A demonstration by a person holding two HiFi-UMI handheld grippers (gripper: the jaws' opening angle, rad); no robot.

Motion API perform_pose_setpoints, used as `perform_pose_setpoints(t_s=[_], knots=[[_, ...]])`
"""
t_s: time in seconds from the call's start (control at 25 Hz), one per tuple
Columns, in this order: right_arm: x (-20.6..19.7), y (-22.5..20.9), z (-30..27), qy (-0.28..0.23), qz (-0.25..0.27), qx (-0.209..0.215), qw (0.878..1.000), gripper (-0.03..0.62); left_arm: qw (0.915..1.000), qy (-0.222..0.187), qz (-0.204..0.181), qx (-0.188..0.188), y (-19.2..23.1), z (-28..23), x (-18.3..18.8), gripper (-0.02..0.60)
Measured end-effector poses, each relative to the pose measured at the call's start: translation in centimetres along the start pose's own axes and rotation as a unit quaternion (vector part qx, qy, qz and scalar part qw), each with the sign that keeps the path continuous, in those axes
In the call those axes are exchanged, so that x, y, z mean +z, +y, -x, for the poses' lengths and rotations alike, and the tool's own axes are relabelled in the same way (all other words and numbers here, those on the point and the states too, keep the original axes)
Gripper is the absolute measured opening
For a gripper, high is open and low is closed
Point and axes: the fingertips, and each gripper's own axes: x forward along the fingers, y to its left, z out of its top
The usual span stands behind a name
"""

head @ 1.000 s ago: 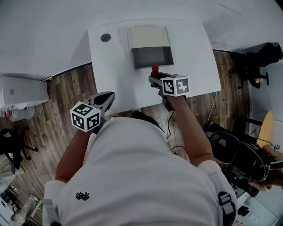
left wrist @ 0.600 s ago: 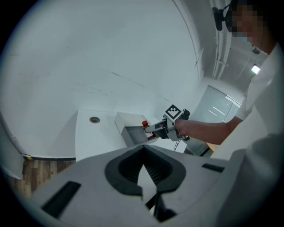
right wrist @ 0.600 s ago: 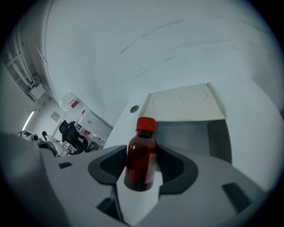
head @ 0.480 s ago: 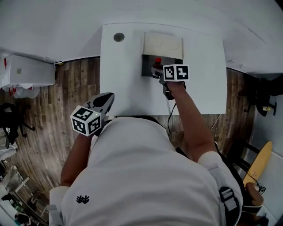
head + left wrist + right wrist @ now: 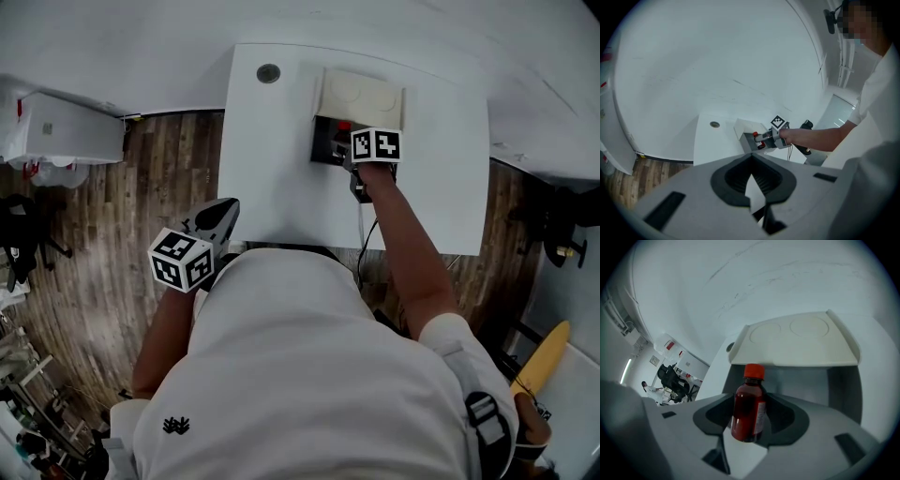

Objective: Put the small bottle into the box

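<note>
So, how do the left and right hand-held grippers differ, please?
The right hand-held gripper grips a small dark red bottle at the open grey box; the left hand-held gripper holds nothing, jaw tips together. The right reaches over the white table; the left hangs near the person's torso. Both carry marker cubes.

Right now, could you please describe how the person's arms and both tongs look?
Both the left tongs and right tongs are grey with dark ribbed pads, each carrying a white cube printed with black square markers. A thin dark cable trails from the right one. The person wears a white short-sleeved shirt with a small dark emblem.
</note>
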Motion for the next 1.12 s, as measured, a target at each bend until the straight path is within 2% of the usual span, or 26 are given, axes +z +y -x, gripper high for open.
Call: perform_pose_setpoints(t_s=[0.72,1.12], knots=[[-1.1,-2.0,-3.4,0.083,-0.004,-0.064,0.995,0.227,0.9994,-0.012,0.022,0.025,2.4,3.3,-1.3,0.006],[-1.5,-3.1,-4.0,0.117,-0.046,-0.058,0.990,0.235,0.9989,-0.023,0.033,0.024,3.7,4.8,-1.9,0.006]])
